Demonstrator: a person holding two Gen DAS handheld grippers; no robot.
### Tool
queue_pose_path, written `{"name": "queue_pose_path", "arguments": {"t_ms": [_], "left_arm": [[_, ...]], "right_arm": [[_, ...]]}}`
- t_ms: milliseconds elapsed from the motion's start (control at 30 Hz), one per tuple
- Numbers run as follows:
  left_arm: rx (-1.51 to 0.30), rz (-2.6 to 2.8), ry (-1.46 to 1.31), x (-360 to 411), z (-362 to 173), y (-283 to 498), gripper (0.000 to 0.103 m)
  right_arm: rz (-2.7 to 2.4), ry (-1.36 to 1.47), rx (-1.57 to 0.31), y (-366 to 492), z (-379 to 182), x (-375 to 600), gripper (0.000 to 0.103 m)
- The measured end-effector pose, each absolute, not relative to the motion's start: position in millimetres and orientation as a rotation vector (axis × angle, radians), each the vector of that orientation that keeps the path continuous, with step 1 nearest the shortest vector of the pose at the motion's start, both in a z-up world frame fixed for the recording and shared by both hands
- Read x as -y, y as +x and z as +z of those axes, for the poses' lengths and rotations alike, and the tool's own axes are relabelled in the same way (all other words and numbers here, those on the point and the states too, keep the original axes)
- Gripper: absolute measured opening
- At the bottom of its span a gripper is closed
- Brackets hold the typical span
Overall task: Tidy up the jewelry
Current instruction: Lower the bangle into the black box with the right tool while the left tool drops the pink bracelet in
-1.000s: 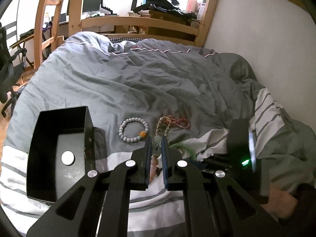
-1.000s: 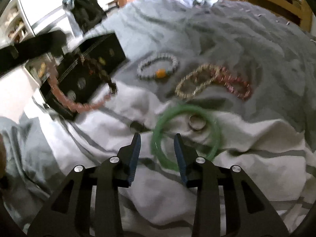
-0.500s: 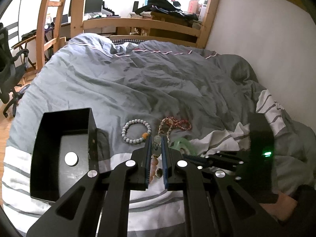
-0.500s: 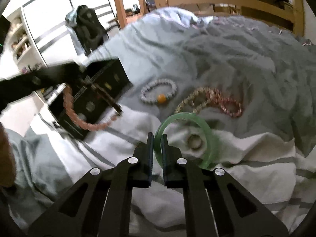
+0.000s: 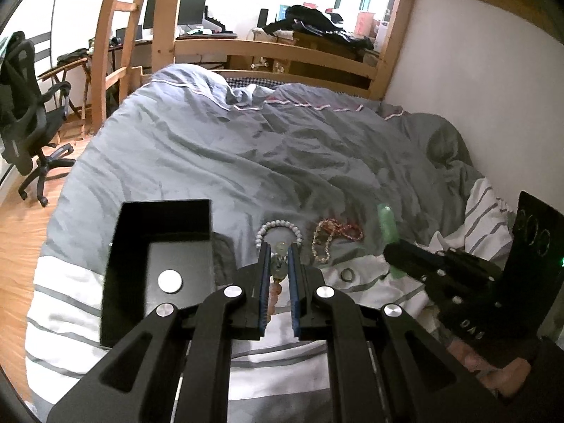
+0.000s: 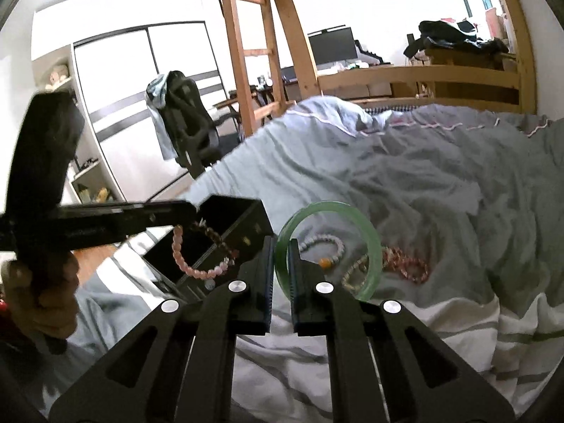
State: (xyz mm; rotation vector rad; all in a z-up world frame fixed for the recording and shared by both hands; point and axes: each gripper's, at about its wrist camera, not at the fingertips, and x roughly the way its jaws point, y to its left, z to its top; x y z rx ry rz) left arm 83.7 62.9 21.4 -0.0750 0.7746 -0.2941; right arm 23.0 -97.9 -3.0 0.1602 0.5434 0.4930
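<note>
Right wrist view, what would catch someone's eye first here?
The green bangle, pinched on edge in the right gripper, stands lifted above the duvet. To its left, a pink bead bracelet dangles from the left gripper over the black box.

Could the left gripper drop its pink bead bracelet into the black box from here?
Probably yes. The left gripper is shut on the pink bead bracelet, and the black box sits open-topped just to its left on the bedding. Nothing lies between them; the right gripper, holding the green bangle, is on the other side.
</note>
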Motion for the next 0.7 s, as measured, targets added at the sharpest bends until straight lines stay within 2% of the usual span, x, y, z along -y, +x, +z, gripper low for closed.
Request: {"name": "queue_pose_path", "arguments": {"t_ms": [700], "left_arm": [[-0.731,-0.190,-0.180,-144.9,40.7,84.7,0.009]], "right_arm": [[0.612,0.087,-0.499,27.4,25.2,12.4,0.009]]}}
